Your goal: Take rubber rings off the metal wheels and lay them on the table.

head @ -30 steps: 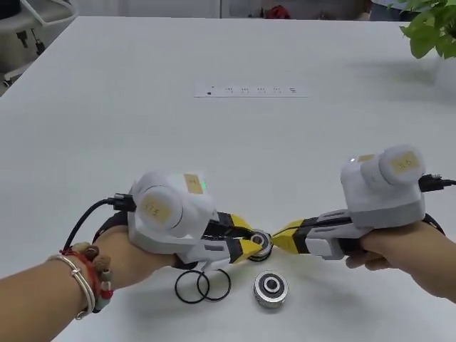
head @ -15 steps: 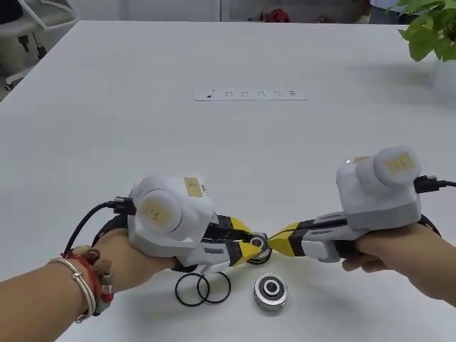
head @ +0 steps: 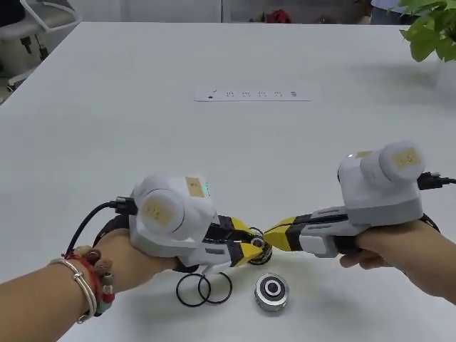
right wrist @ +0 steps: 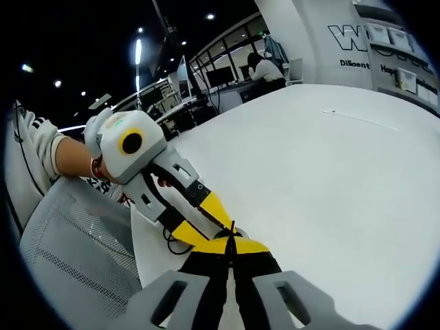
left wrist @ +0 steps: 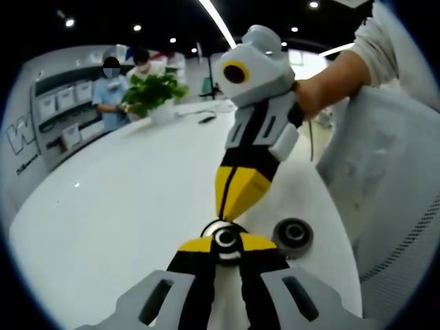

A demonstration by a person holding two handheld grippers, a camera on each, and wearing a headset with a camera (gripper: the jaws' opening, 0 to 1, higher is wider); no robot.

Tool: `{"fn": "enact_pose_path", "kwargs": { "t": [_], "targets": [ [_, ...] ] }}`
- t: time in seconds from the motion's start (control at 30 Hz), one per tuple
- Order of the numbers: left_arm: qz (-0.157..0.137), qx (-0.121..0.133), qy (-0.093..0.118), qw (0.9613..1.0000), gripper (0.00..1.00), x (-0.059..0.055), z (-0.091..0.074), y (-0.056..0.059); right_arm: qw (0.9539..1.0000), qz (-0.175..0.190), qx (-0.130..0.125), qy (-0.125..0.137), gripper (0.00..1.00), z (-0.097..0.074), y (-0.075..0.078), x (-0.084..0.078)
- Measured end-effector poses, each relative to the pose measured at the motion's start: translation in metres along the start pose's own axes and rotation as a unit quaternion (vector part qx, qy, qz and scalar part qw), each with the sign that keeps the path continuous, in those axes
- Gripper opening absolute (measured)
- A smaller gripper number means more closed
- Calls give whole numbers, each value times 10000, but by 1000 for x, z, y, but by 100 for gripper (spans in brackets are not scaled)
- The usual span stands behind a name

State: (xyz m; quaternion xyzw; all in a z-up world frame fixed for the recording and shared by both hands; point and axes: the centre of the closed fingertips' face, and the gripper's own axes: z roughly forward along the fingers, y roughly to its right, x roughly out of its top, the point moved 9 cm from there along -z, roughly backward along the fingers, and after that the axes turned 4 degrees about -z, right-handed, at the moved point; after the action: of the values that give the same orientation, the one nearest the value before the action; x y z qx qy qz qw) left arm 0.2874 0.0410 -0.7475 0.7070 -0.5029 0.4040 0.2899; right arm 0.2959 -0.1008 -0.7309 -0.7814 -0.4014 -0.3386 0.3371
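Observation:
My left gripper is shut on a small metal wheel and holds it just above the table. My right gripper meets it tip to tip from the right, its yellow jaws shut on a thin black rubber ring at the wheel's rim. In the left gripper view the right gripper comes down from above onto the held wheel. A second metal wheel lies flat on the table just below the tips. Two loose rubber rings lie overlapping beside it on its left.
The white table stretches far ahead, with a white power strip at its middle. A green plant stands at the back right corner. A white mesh chair back is near the table's front edge.
Both grippers stay joined at the held wheel. The right gripper's tips have lifted slightly and sit a little higher against the wheel.

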Motion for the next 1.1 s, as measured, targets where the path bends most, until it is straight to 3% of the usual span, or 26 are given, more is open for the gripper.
{"fn": "enact_pose_path", "kwargs": {
  "t": [0.4,0.7,0.93,1.1],
  "targets": [
    [-33,-50,-66,10000,15,4,-2,-1,9999,95,46,-33,0,-2,0,-2],
    [43,-248,-38,9997,26,13,-11,6,9999,56,57,-67,0,-6,1,0],
    [0,-204,72,9998,44,21,-24,7,9999,102,11,8,0,-15,-2,4],
    [56,-225,93,9997,48,23,-34,10,9999,118,-7,54,0,-21,-3,6]
  ]
}}
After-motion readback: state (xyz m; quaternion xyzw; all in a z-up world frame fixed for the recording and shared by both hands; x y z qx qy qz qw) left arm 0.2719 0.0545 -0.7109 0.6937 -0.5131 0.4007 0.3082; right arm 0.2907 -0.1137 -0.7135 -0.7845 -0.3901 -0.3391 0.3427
